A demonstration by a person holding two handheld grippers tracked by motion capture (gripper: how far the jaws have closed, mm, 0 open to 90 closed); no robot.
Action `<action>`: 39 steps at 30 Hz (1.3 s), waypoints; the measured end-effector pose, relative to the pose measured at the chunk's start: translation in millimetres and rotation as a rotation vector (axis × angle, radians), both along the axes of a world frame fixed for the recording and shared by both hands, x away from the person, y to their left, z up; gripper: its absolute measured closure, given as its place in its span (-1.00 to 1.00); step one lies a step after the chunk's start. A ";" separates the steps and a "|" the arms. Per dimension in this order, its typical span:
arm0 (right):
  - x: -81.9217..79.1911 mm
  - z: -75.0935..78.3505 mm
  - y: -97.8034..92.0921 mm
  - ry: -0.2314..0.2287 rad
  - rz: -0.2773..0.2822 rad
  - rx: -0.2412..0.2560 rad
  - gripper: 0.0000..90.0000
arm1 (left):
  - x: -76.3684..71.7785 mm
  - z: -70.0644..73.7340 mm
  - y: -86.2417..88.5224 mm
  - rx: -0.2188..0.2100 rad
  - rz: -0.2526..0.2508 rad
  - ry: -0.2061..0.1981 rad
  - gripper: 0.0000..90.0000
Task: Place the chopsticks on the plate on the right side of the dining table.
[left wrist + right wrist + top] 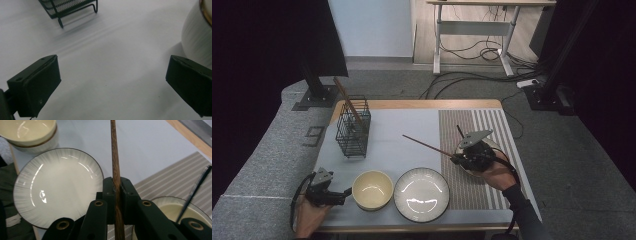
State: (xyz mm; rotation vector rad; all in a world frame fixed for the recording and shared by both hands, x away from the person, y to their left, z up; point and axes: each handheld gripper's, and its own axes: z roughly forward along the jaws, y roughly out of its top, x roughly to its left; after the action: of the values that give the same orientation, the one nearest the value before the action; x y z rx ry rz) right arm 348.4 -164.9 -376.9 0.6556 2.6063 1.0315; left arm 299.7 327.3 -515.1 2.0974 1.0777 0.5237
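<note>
Right gripper view | right hand-held gripper [117, 195] clamps chopstick [115, 152] | stick juts forward over plate [57, 187]

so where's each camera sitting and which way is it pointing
High view: above the person's side, facing forward and down on the table; both forearms show.
Left gripper view: rides the left gripper, facing the wire basket; open jaws show.
Right gripper view: rides the right gripper, jaws shut on a chopstick.
All three share the cream bowl.
</note>
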 end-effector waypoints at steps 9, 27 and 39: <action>0.8 2.4 -17.5 -0.016 -0.085 0.013 0.86 | 5.7 -9.5 -6.6 0.041 -0.007 0.046 -1.00; -2.7 -5.5 -52.0 -0.027 -0.213 0.032 0.86 | 12.8 -12.5 -8.5 0.053 -0.023 0.121 -1.00; -6.2 -13.5 -83.7 -0.033 -0.312 0.043 0.86 | 13.1 -12.4 -8.2 0.051 -0.025 0.124 -1.00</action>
State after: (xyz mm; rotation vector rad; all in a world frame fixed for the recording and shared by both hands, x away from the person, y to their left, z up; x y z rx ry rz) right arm 342.1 -248.6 -390.4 1.0073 2.3600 0.9905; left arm 312.8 319.2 -527.5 2.2094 1.1167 0.4172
